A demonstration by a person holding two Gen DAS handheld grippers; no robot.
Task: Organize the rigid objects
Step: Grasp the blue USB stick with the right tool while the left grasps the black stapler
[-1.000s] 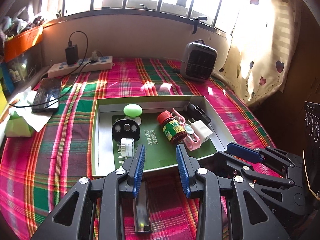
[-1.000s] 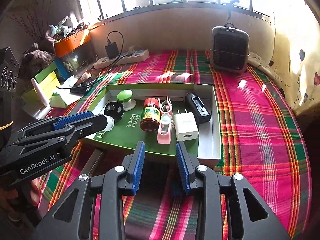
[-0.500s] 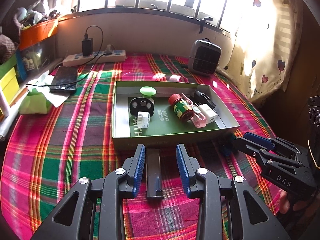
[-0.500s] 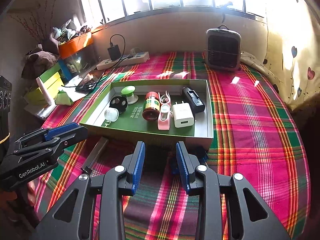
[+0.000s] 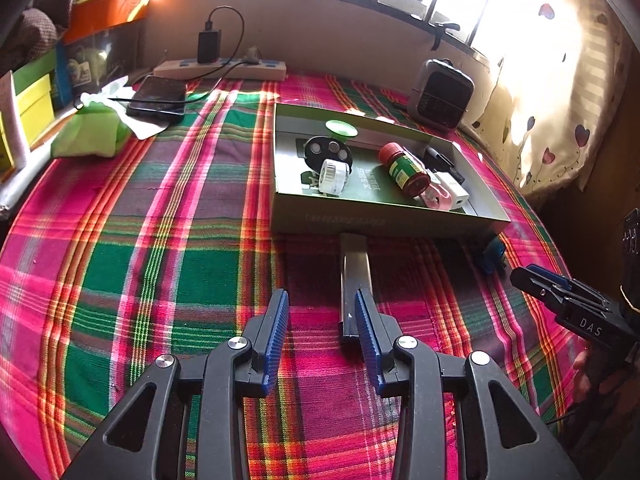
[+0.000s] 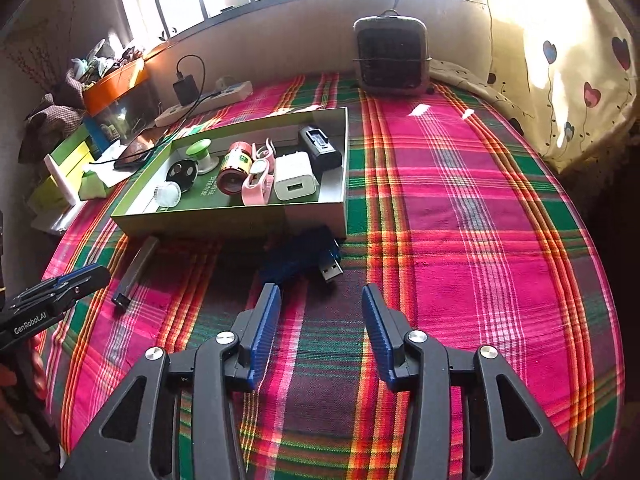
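Left wrist view, nearest item: my left claw [image 5: 320, 312], jaws opening with nothing pressed between them, hung over the plaid cloth [image 5: 160, 240] on the tabletop. A long dark flat bar [image 5: 354, 280] lay on the cloth just ahead, its near end beside my right-hand pad, its far end reaching the front wall of the green tray [image 5: 384, 222]. A blue USB device [image 5: 491, 258] lay at the tray's near right corner. My right claw [image 5: 560, 298] entered from the right edge.

Tray contents, left to right: white ribbed cap [image 5: 332, 174], black disc with round cells [image 5: 328, 150], green knob [image 5: 341, 128], red-capped bottle [image 5: 404, 168] on its side, pink clip [image 5: 438, 200], white charger [image 5: 452, 192], black device [image 5: 440, 158].

Farther back: phone [image 5: 158, 98] on a cable, green tissue pack [image 5: 90, 136], power strip [image 5: 220, 70], small grey heater [image 5: 442, 94].

Right wrist view: my right claw [image 6: 320, 316], jaws opening and empty, stood just short of the blue USB device [image 6: 304, 258], which lay against the tray's front wall [image 6: 240, 222], its metal plug pointing right. The bar [image 6: 136, 268] lay to the left, near my left claw [image 6: 60, 292].
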